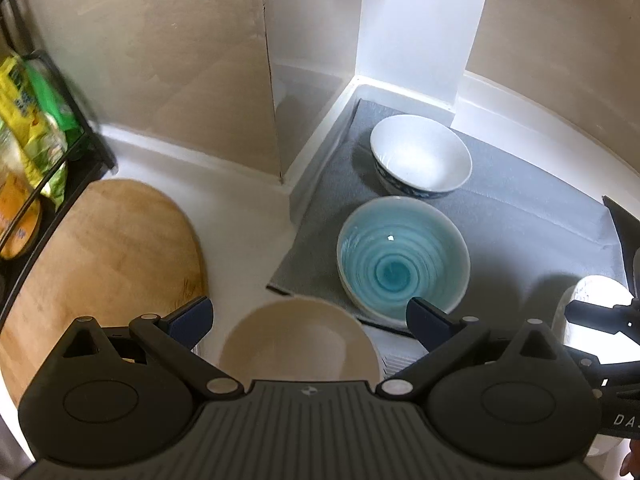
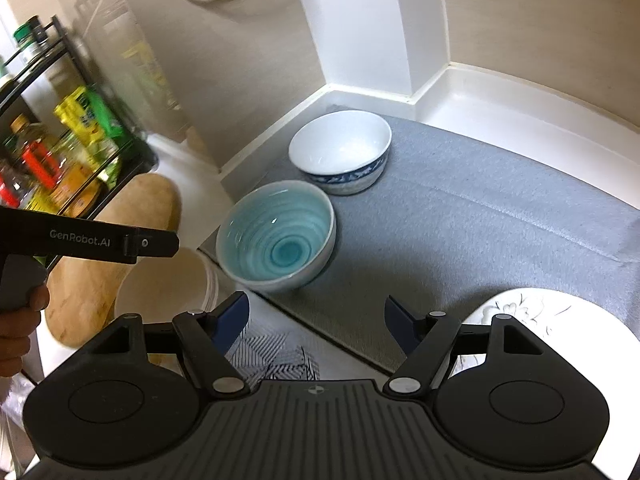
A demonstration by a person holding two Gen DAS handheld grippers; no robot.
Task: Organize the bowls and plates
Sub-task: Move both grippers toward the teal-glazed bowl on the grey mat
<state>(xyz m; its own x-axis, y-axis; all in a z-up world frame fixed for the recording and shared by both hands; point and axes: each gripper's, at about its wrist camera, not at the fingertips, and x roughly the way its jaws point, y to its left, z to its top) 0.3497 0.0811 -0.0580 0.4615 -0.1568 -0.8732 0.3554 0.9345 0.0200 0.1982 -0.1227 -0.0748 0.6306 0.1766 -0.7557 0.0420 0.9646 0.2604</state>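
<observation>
A turquoise swirl bowl [image 1: 402, 258] [image 2: 278, 236] stands at the near left edge of a grey mat [image 1: 520, 232] [image 2: 460, 232]. A white bowl with a blue-patterned outside [image 1: 421, 158] [image 2: 340, 152] stands behind it near the corner. A cream bowl [image 1: 298, 342] [image 2: 160, 284] sits on the white counter just off the mat, directly below my open, empty left gripper [image 1: 308, 320]. My right gripper [image 2: 316, 320] is open and empty above the mat's front edge. A white plate with a dark floral drawing [image 2: 560, 328] [image 1: 592, 304] lies on the mat at the right, under the right gripper.
A round wooden cutting board [image 1: 104, 256] [image 2: 120, 256] lies on the counter at the left. A black wire rack with bottles and packets [image 1: 32, 128] [image 2: 60, 152] stands beyond it. Walls and a white pillar [image 1: 416, 20] close the back. A patterned cloth [image 2: 276, 356] lies at the front.
</observation>
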